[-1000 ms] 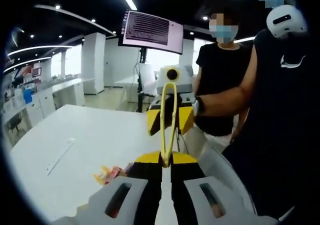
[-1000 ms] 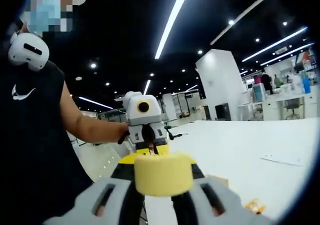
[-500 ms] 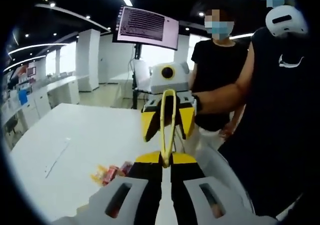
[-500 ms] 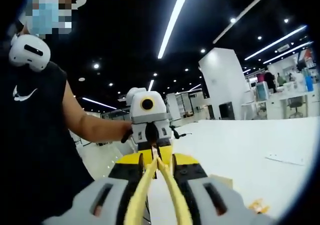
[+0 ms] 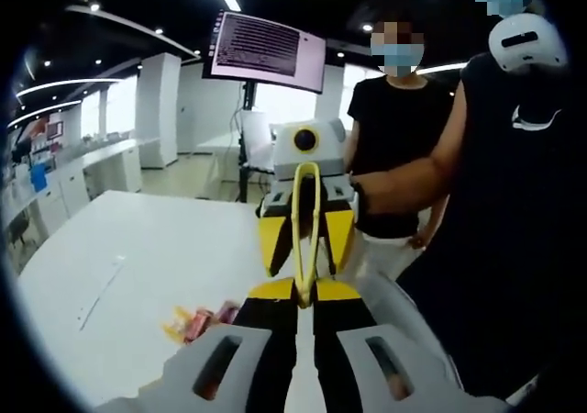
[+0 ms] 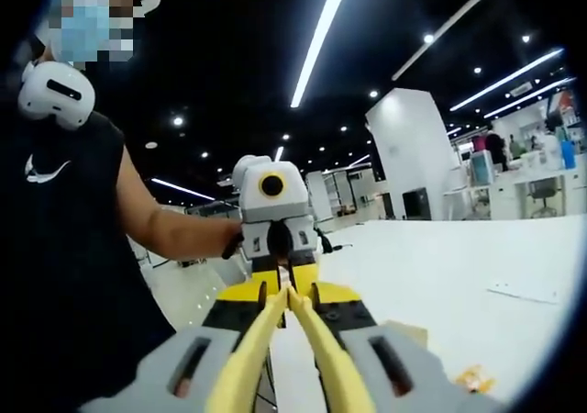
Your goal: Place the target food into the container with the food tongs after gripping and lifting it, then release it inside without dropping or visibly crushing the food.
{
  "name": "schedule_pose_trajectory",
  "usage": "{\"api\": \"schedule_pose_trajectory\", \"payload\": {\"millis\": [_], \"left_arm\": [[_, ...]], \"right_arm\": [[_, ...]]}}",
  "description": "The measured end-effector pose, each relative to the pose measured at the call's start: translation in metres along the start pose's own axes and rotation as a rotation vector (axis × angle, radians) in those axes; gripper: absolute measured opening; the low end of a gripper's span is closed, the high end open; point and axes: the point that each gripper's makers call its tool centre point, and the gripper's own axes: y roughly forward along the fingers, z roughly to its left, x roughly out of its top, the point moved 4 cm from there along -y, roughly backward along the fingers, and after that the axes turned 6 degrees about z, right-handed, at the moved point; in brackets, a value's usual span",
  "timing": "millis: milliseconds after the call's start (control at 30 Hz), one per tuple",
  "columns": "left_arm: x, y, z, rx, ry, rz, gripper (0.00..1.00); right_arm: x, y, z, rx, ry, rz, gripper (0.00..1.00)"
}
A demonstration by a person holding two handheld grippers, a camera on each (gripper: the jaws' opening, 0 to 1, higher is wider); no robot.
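Yellow food tongs (image 5: 308,229) run between my two grippers, which face each other above a white table (image 5: 165,248). My left gripper (image 5: 303,295) is shut on the tongs' narrow end. The looped end lies between the jaws of my right gripper (image 5: 307,264), which close against its two arms. In the right gripper view the tongs' arms (image 6: 316,349) fan out toward the camera between the right gripper (image 6: 289,298) jaws, and the left gripper (image 6: 289,278) sits just beyond. Small orange and red food pieces (image 5: 190,323) (image 6: 470,377) lie on the table.
A person in a black shirt (image 5: 396,147) stands beyond the table's far edge, under a wall monitor (image 5: 264,52). The holder's body (image 5: 514,220) takes up the right side. A thin white strip (image 5: 99,289) lies on the table. A pale tan edge (image 6: 404,330) shows near the food.
One second ago the tongs' looped end showed end-on as a broad yellow block at the right jaws; now it sits deeper and both arms show. Both grippers have shifted only slightly.
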Motion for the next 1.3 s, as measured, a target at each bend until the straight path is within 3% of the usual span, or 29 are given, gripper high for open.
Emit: {"api": "schedule_pose_trajectory", "payload": {"millis": [200, 533, 1000, 1300], "left_arm": [[-0.0027, 0.0018, -0.0001, -0.006, -0.007, 0.025, 0.01], [-0.0051, -0.0009, 0.0036, 0.017, -0.022, -0.001, 0.13], [-0.0075, -0.0062, 0.0058, 0.038, -0.021, 0.006, 0.17], [-0.0069, -0.0045, 0.0055, 0.056, -0.025, -0.039, 0.24]], "right_arm": [[-0.0037, 0.0006, -0.0007, -0.012, -0.010, 0.017, 0.19], [-0.0038, 0.0028, -0.0024, -0.028, -0.025, 0.047, 0.23], [-0.0050, 0.0080, -0.0035, -0.036, -0.040, 0.055, 0.24], [-0.0040, 0.0045, -0.0048, -0.055, 0.004, 0.051, 0.25]]}}
